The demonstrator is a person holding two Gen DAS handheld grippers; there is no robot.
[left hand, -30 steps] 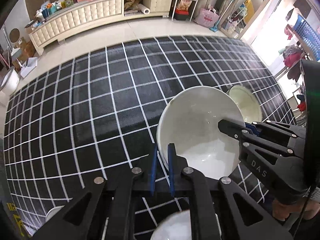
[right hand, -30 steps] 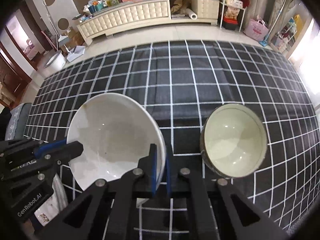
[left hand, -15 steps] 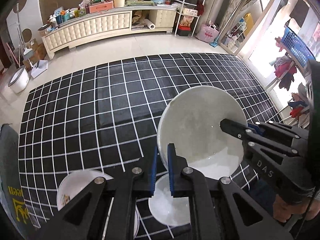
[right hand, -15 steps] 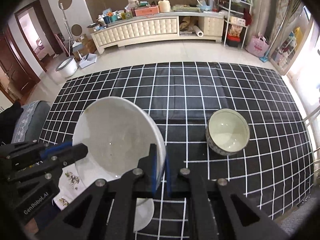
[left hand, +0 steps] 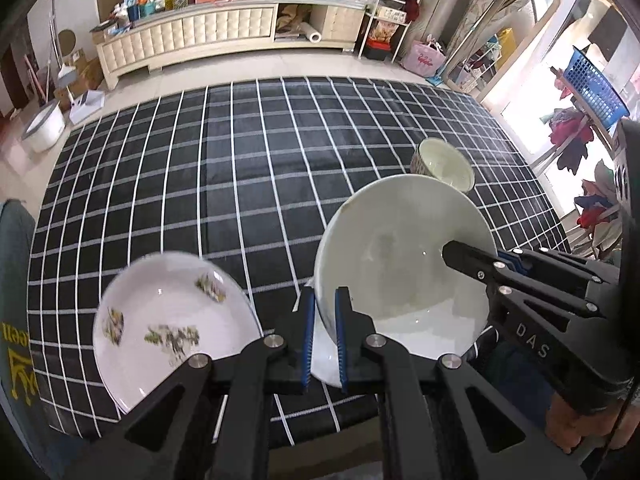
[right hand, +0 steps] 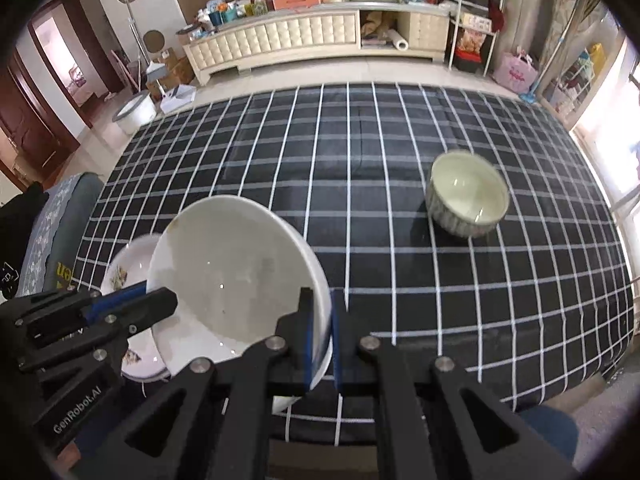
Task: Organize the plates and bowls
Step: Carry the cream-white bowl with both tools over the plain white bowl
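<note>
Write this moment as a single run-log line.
left gripper: shut on white bowl | right gripper: shut on white bowl | bowl: lifted, tilted | patterned plate: on table

Home living room. Long cream tufted cabinet (right hand: 304,40) along far wall, top cluttered with household items; tiled floor; wooden door (right hand: 24,120); table under black checked tablecloth (left hand: 240,184); laundry (left hand: 572,140) by window.

Patterned plate (left hand: 168,332) blurred (bowl-hidden rightward).
</note>
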